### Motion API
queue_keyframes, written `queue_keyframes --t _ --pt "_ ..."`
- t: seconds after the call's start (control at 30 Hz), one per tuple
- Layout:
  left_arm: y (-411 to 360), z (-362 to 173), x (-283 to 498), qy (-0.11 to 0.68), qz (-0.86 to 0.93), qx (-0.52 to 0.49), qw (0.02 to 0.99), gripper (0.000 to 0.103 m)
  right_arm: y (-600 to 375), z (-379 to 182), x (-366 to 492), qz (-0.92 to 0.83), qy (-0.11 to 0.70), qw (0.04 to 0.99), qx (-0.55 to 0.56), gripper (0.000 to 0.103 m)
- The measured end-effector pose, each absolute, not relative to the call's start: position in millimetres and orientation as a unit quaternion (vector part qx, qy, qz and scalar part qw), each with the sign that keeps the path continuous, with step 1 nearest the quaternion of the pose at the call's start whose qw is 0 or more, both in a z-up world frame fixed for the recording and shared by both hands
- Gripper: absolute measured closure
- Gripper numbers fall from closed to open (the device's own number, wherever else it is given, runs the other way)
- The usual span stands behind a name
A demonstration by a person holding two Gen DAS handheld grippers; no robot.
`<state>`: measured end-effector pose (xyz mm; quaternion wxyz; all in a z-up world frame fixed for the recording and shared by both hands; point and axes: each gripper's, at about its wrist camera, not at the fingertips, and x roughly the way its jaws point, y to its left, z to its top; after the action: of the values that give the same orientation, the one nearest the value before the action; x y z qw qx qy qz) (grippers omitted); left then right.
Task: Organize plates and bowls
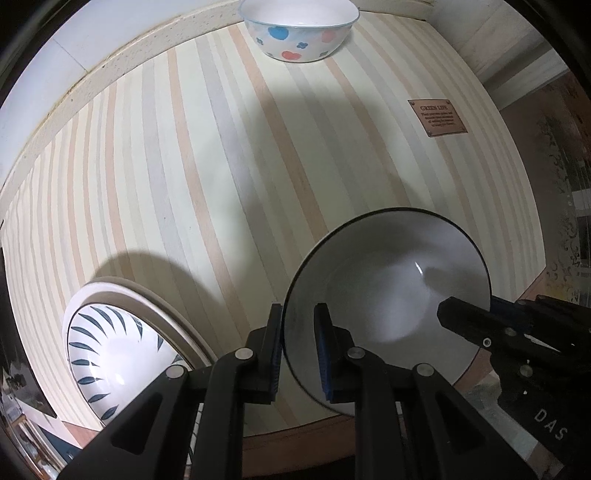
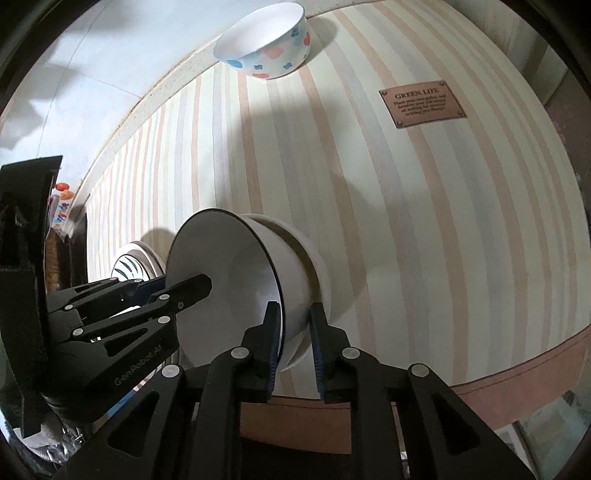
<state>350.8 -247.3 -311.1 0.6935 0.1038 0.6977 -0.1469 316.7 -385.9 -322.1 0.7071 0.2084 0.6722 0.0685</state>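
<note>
- The surface before you wears a striped cloth of cream, peach and grey bands, and it runs up to a pale speckled ledge against a white wall; dark patterned flooring shows past its right edge.
- At the near left sits your plate stack — a white plate with dark blue leaf strokes lying on a plain rimmed one.
- The dark-rimmed white bowl sits nested in a second white bowl near the front edge of the surface, well apart from the flowered one.
- A flowered bowl, white with blue and red blots, stands alone at the far edge by the ledge.
- Your left gripper points down with its jaws clenched on the near rim of the dark-rimmed bowl — one pad inside, one outside.
- Your right gripper straddles the opposite rim; its jaws stand slightly apart, and you cannot tell whether the pads press on the wall.
- A small brown label reading "GREEN LIFE" is fixed to the cloth at the right.
</note>
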Motion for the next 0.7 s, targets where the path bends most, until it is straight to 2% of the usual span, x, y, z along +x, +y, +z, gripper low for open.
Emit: queue_keyframes --t 0.27,0.47,0.5,0.57,0.7 --pt "-245.2 -299.9 344.9 0.691 -0.149 0.102 0.7 0.088 -390.7 -320.8 316.5 0.074 0.681 0.698 0.209 0.083" --pt "-226.5 -259.5 372.0 0.667 -0.145 0.055 0.729 0.086 -412.3 -294.4 335.1 0.087 0.647 0.717 0.246 0.082" --pt "-223.2 -252.9 386.3 0.662 -0.142 0.039 0.735 0.081 -416.7 -290.2 343.8 0.087 0.641 0.721 0.248 0.081" --pt "-218.0 -246.4 411.5 0.653 -0.13 0.019 0.746 0.078 -426.2 -284.5 365.4 0.083 0.628 0.73 0.255 0.068" --pt "-209.6 -244.5 474.5 0.637 -0.101 -0.025 0.764 0.078 -441.4 -282.7 421.5 0.077 0.606 0.743 0.273 0.066"
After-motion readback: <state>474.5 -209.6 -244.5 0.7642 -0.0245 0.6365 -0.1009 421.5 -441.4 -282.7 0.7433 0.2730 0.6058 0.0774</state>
